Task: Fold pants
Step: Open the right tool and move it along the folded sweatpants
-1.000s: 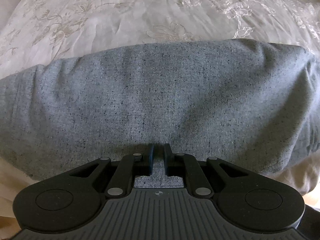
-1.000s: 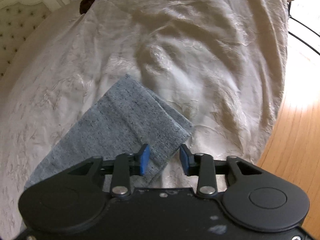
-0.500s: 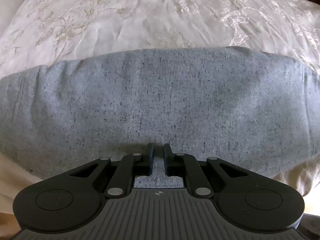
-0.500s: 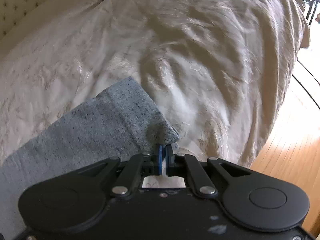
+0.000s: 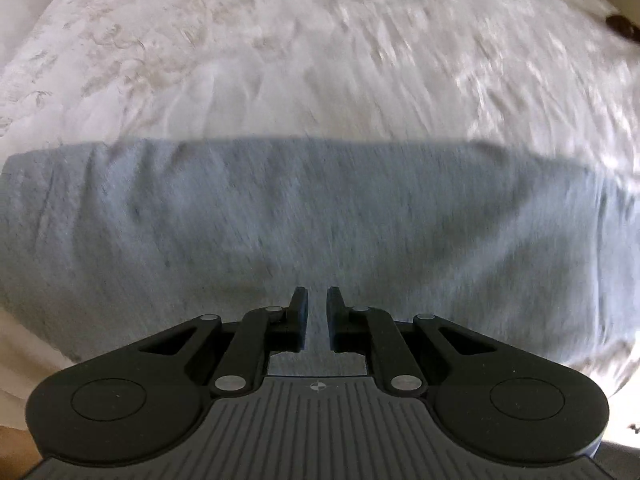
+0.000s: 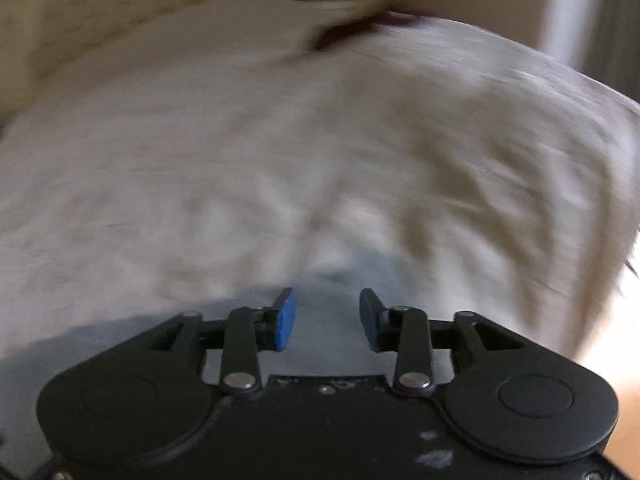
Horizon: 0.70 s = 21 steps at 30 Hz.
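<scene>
Pants [image 5: 320, 220] of speckled grey knit lie across the cream bedspread [image 5: 320, 60] in your left wrist view, a wide band running from the left edge to the right edge, with the far fold line straight and the near edge curving down past both sides of the tool. Your left gripper [image 5: 317, 312] points steeply down at that band, its 2 black fingers [image 5: 298, 312] drawn almost together with only a thin slot between them, and grey cloth fills that slot. From the blurred frame you cannot tell for certain whether the pads bite the fabric, though the slot is as narrow as a pinch on a thin layer. A small dark object [image 5: 622, 30] sits far right on the bedspread.

Over on your right side, the view is heavily smeared. Your right gripper [image 6: 327, 318] has its 2 blue pads [image 6: 285, 318] standing clearly apart; they have just been opening, and nothing is pressed between them. Grey pants cloth lies on the bed below the gap and spreads off to the near left. Beyond it, the bedspread rises to a far edge, where a dark shape [image 6: 348, 32] lies.
</scene>
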Motion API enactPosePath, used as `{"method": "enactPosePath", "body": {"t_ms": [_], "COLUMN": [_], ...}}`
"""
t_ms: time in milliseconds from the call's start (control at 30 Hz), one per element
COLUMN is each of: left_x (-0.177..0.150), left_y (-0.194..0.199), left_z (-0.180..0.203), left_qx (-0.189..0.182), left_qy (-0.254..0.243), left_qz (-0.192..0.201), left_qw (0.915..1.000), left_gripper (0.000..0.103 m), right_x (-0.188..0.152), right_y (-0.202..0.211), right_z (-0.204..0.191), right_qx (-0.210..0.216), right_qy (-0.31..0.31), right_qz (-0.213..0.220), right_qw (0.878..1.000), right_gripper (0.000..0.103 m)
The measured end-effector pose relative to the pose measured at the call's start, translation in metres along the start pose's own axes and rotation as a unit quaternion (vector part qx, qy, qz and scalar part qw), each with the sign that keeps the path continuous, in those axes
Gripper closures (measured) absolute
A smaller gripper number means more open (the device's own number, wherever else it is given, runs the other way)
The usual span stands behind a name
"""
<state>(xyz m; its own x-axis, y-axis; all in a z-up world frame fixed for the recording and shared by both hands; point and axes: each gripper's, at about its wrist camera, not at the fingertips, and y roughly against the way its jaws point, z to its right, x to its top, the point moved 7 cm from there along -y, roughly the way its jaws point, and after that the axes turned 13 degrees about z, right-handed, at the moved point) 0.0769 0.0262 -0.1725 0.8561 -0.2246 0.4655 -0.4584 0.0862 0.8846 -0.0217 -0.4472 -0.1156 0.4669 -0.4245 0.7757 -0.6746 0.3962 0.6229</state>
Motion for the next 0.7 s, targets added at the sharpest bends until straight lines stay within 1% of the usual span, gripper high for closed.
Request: {"method": "enactPosePath", "body": {"t_ms": [33,100,133,167,233,267,300,333,433,500,600,667,700], "left_x": [0.004,0.007,0.007,0.007,-0.001,-0.007,-0.011,-0.016,-0.019,-0.018,-0.017,-0.014,-0.012], "left_y": [-0.001,-0.006,-0.011,-0.016,-0.025,-0.031,-0.035,-0.038,-0.042,-0.042,-0.042,-0.042,-0.040], "left_z": [-0.003,-0.007,-0.009,-0.013,-0.016,-0.017,-0.018,-0.018,-0.016,-0.015,-0.017,-0.019,-0.021], "left_qx": [0.001,0.003,0.003,0.003,0.001,-0.002,-0.004,-0.005,-0.008,-0.010,-0.019,-0.029,-0.033], "left_qy": [0.004,0.008,0.010,0.012,0.014,0.013,0.010,0.004,-0.012,-0.014,-0.014,-0.011,-0.009], "left_qz": [0.002,-0.001,-0.007,-0.014,-0.032,-0.044,-0.051,-0.053,-0.051,-0.054,-0.056,-0.058,-0.057], "left_qw": [1.0000,1.0000,0.9999,0.9998,0.9994,0.9990,0.9987,0.9986,0.9986,0.9984,0.9981,0.9979,0.9978], "left_gripper": [0.092,0.092,0.092,0.092,0.092,0.092,0.092,0.092,0.092,0.092,0.092,0.092,0.092], "right_x": [0.003,0.005,0.004,0.002,-0.005,-0.008,-0.013,-0.019,-0.038,-0.053,-0.070,-0.078,-0.081], "right_y": [-0.007,-0.017,-0.023,-0.028,-0.038,-0.042,-0.046,-0.052,-0.065,-0.074,-0.089,-0.097,-0.098], "right_z": [-0.024,-0.067,-0.095,-0.115,-0.166,-0.185,-0.207,-0.229,-0.279,-0.303,-0.328,-0.339,-0.341], "right_qx": [0.045,0.116,0.158,0.188,0.251,0.275,0.300,0.324,0.364,0.376,0.384,0.382,0.384], "right_qy": [0.004,0.015,0.030,0.043,0.072,0.078,0.086,0.099,0.154,0.189,0.209,0.210,0.208], "right_qz": [-0.010,-0.028,-0.040,-0.052,-0.087,-0.102,-0.120,-0.144,-0.192,-0.224,-0.274,-0.304,-0.319], "right_qw": [0.999,0.993,0.986,0.980,0.961,0.953,0.942,0.930,0.898,0.879,0.857,0.847,0.841], "right_gripper": [0.053,0.053,0.053,0.053,0.052,0.051,0.047,0.045,0.045,0.045,0.044,0.046,0.061]}}
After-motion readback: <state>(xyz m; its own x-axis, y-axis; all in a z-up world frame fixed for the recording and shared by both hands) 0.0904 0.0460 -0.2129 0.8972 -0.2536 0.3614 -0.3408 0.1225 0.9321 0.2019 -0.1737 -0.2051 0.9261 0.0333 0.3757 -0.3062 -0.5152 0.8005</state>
